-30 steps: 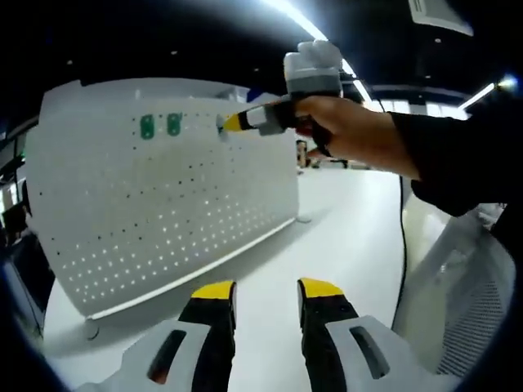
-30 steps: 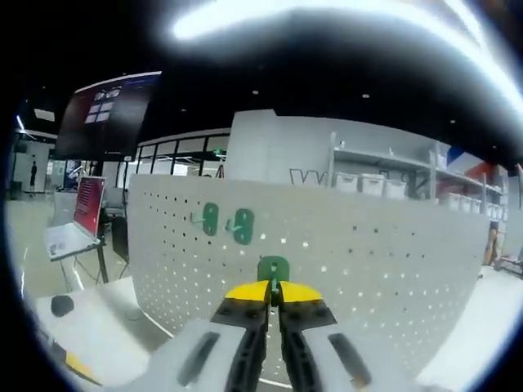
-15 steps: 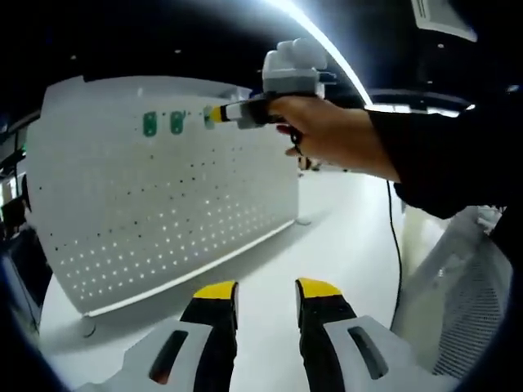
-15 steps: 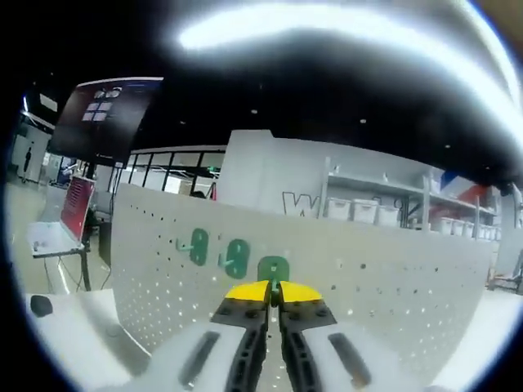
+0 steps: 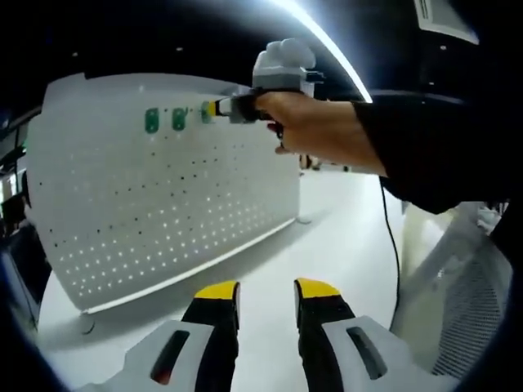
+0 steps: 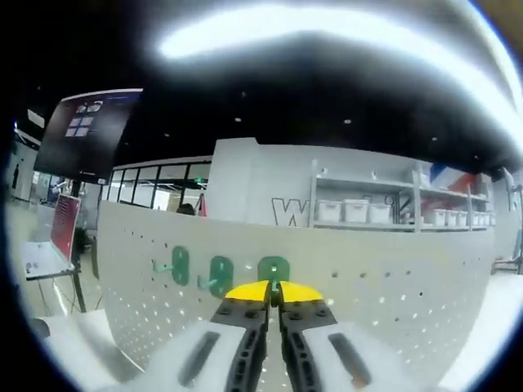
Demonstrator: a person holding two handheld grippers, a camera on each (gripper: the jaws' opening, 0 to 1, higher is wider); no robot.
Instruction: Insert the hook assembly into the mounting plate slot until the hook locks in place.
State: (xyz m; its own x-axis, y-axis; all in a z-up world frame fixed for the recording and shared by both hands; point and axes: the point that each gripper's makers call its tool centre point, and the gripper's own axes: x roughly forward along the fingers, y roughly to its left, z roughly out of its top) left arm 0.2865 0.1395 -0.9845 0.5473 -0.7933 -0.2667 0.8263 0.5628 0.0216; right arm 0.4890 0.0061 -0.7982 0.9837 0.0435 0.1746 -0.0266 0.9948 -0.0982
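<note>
A white perforated mounting plate [image 5: 163,188] stands upright on the white table [image 5: 343,237]. Two green hooks [image 5: 152,120] [image 5: 178,119] hang side by side near its top edge. My right gripper [image 6: 274,291] is shut on a third green hook [image 6: 273,269], held against the plate [image 6: 384,278] just right of the two mounted hooks [image 6: 181,266] [image 6: 219,275]. In the left gripper view a person's hand [image 5: 315,131] holds that right gripper [image 5: 214,109] up at the plate's top. My left gripper [image 5: 266,291] hangs low over the table, open, nothing between its yellow tips.
A black cable [image 5: 394,253] runs down the table's right side beside a white mesh chair back [image 5: 470,310]. Behind the plate in the right gripper view are shelves with white bins [image 6: 355,211], a dark screen [image 6: 86,131] and a laptop [image 6: 61,237] at the left.
The right gripper has carried the green hook leftward and up along the plate, closing in beside the two mounted hooks. The left gripper has stayed put.
</note>
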